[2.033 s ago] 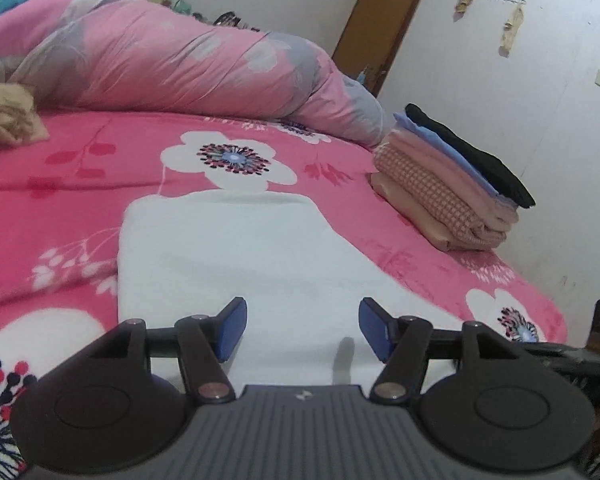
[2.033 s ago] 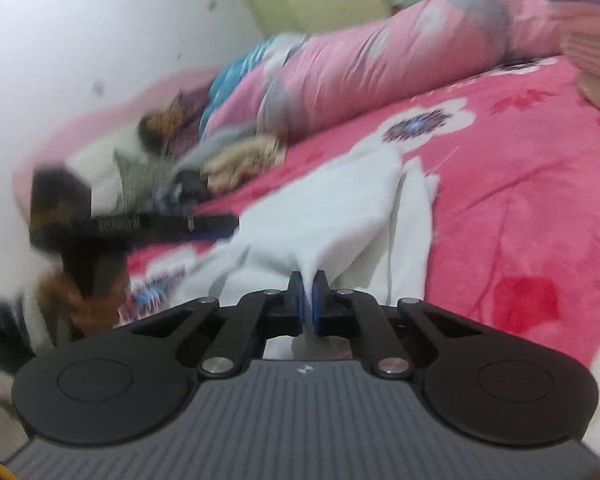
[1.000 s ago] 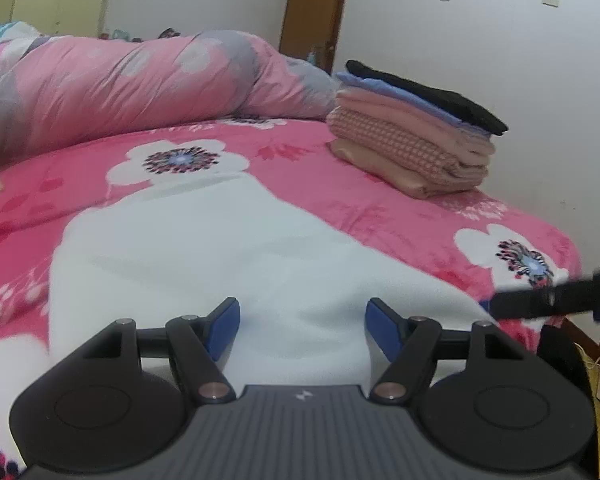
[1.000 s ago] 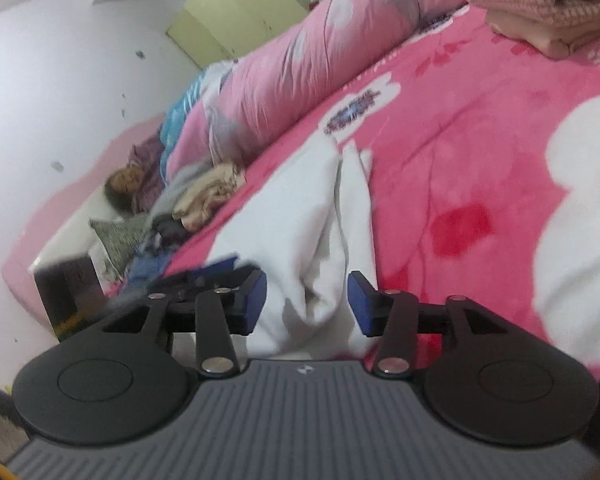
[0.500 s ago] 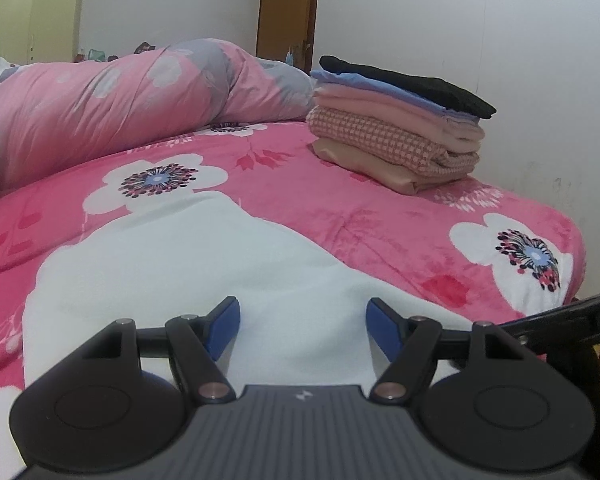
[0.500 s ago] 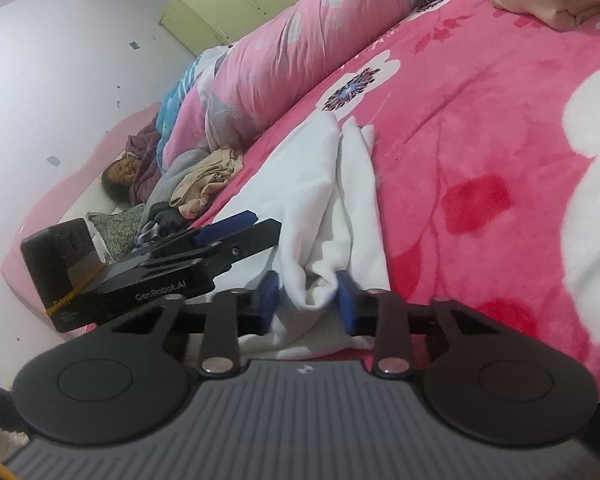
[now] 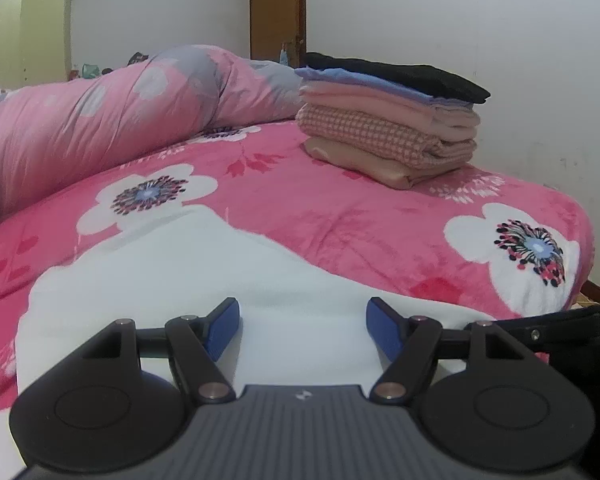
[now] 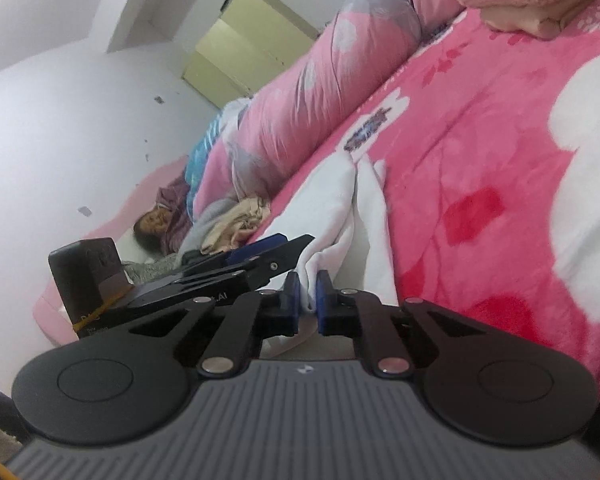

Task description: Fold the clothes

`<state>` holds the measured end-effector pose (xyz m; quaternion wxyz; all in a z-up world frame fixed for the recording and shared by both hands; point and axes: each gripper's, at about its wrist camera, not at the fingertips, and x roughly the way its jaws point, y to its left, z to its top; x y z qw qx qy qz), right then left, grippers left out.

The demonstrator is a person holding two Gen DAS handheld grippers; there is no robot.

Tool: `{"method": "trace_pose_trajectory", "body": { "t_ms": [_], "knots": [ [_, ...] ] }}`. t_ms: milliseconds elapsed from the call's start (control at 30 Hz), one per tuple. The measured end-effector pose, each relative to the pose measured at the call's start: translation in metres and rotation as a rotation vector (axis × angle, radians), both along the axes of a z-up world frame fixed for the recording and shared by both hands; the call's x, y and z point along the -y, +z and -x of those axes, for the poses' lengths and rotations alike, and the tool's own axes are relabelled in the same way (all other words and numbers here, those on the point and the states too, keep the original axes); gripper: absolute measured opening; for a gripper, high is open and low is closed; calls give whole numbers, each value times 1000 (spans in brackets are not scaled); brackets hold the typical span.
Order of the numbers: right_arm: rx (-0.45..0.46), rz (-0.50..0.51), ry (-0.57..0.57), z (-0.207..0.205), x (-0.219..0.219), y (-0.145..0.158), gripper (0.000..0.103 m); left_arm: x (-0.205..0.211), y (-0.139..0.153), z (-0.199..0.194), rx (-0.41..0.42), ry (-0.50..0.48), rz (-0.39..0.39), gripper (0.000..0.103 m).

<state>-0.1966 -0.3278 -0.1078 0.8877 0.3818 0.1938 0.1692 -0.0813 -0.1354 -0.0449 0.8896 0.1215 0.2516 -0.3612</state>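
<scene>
The right gripper (image 8: 308,292) has just clamped the white garment's (image 7: 188,276) near corner, readying another fold, while the left gripper (image 7: 302,326) hovers apart.

I'm seeing white garment (image 7: 172,276) | pink bedspread (image 7: 340,216) showing white flowers | far stack (image 7: 388,120): black, blue, pink, checked, tan | blue pads (image 8: 324,292) | pink-grey quilt (image 7: 100,120)

White garment (image 7: 204,276), partly folded, flat on the pink floral bedspread (image 7: 340,208), near corner bunched upward
</scene>
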Motion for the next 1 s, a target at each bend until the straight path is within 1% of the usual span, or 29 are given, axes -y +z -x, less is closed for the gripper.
{"method": "trace_pose_trajectory", "body": {
  "t_ms": [100, 200, 300, 367, 433, 467, 500, 567, 667, 733, 800, 833, 900, 1000],
  "knots": [
    [8, -8, 1, 4, 5, -3, 6, 7, -1, 3, 2, -14, -15, 71],
    [-10, -19, -4, 8, 8, -15, 6, 13, -10, 5, -9, -22, -32, 72],
    [-53, -31, -12, 7, 11, -34, 6, 17, -20, 11, 29, -36, -55, 75],
    [-64, -56, 1, 4, 14, -39, 7, 17, -24, 15, 65, -46, -67, 76],
    [-67, -29, 15, 4, 17, -31, 12, 16, -26, 17, 80, -49, -67, 76],
    [-61, 4, 20, 5, 20, -24, 15, 15, -26, 16, 81, -50, -59, 76],
    [-55, 38, 25, 6, 24, -16, 20, 13, -27, 16, 78, -51, -49, 76],
    [-43, 97, 11, 3, 32, -2, 27, 10, -28, 14, 72, -54, -27, 76],
    [-25, 146, 17, -24, 42, 21, 28, 6, -30, 13, 69, -58, -1, 77],
    [-6, 167, 67, -55, 37, 34, 30, 4, -31, 13, 68, -58, 14, 77],
    [-12, 194, 121, -95, 26, 40, 39, 3, -32, 13, 64, -57, 26, 77],
    [-23, 199, 146, -113, 23, 39, 41, 2, -32, 13, 62, -57, 33, 78],
    [-69, 217, 184, -153, 14, 33, 41, 1, -33, 12, 56, -58, 46, 78],
    [-125, 239, 221, -195, 2, 22, 41, -3, -34, 11, 48, -64, 70, 79]
  ]
}}
